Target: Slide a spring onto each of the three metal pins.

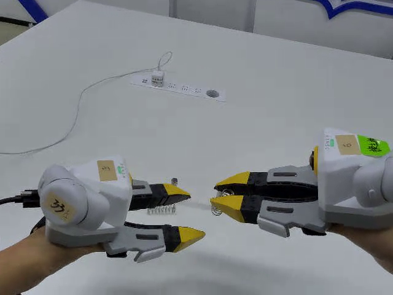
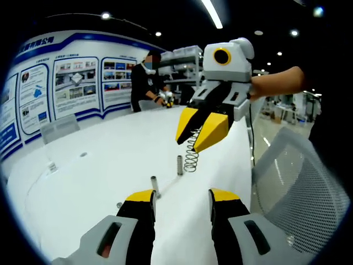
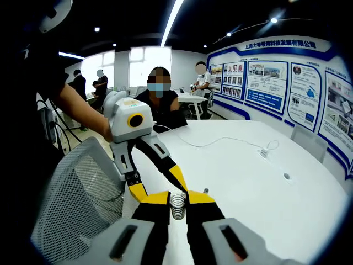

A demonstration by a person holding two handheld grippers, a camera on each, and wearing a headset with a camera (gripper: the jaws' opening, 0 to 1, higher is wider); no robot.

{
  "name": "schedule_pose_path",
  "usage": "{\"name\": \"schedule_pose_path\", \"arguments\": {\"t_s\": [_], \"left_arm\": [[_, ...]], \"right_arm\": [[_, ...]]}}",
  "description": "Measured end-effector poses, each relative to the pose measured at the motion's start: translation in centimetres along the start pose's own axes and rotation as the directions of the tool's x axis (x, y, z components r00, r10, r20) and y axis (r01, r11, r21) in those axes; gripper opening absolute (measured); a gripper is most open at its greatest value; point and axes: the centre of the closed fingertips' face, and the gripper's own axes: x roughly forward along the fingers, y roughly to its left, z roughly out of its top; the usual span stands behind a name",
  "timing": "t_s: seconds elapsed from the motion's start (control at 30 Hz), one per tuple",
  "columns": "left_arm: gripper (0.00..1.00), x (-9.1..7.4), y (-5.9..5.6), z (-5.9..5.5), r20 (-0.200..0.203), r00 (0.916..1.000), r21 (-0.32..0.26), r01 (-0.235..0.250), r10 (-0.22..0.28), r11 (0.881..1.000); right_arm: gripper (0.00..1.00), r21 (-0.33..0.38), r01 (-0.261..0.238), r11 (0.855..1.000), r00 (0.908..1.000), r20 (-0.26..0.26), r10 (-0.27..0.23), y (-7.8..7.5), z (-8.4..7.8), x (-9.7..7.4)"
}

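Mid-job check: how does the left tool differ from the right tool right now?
The left tool has its jaws wide apart and holds nothing; the right tool is shut on a spring. A loose spring lies on the table by the left tool's jaws, while the right tool's spring is held above the table. Both have black jaws with yellow tips and point toward each other.

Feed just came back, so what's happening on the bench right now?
The right gripper is shut on a spring, holding it above the white table beside the upright metal pins. The left gripper hangs open and empty nearby. A second spring lies on the table by it. The pins seen look bare.
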Motion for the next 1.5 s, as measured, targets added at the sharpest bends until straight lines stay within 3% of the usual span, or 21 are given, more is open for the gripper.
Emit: {"name": "schedule_pose_path", "arguments": {"t_s": [0.17, 0.43, 0.63, 0.87, 1.07, 1.5], "left_arm": [[0.51, -0.8, 0.9, -0.4, -0.003, 0.9993, -0.013, -0.038, 0.038, 0.999], [0.56, -2.2, 1.9, -1.1, -0.012, 0.9971, -0.043, -0.076, 0.075, 0.996], [0.59, -3.4, 3.4, -0.9, -0.004, 0.9906, -0.057, -0.137, 0.137, 0.989], [0.74, -4.3, 4.6, -1.0, -0.015, 0.9813, -0.093, -0.192, 0.192, 0.977], [0.76, -4.6, 4.8, -1.1, -0.013, 0.9792, -0.107, -0.203, 0.203, 0.973], [0.91, -5.1, 4.9, -1.2, -0.003, 0.9786, -0.139, -0.204, 0.206, 0.969]], "right_arm": [[0.11, -0.011, 0.024, 1.0, 0.9995, -0.021, -0.024, -0.9, -0.6, 0.1], [0.11, 0.001, 0.062, 0.998, 0.9974, -0.037, -0.062, -2.6, -1.4, 0.1], [0.11, 0.002, 0.108, 0.994, 0.9926, -0.057, -0.108, -3.9, -2.1, 0.1], [0.11, 0.024, 0.146, 0.989, 0.9877, -0.061, -0.144, -5.2, -2.6, 0.2], [0.11, 0.053, 0.167, 0.985, 0.9848, -0.058, -0.164, -6.1, -3.0, 0.5], [0.11, 0.141, 0.214, 0.967, 0.9767, -0.05, -0.209, -8.3, -3.9, 1.8]]}}
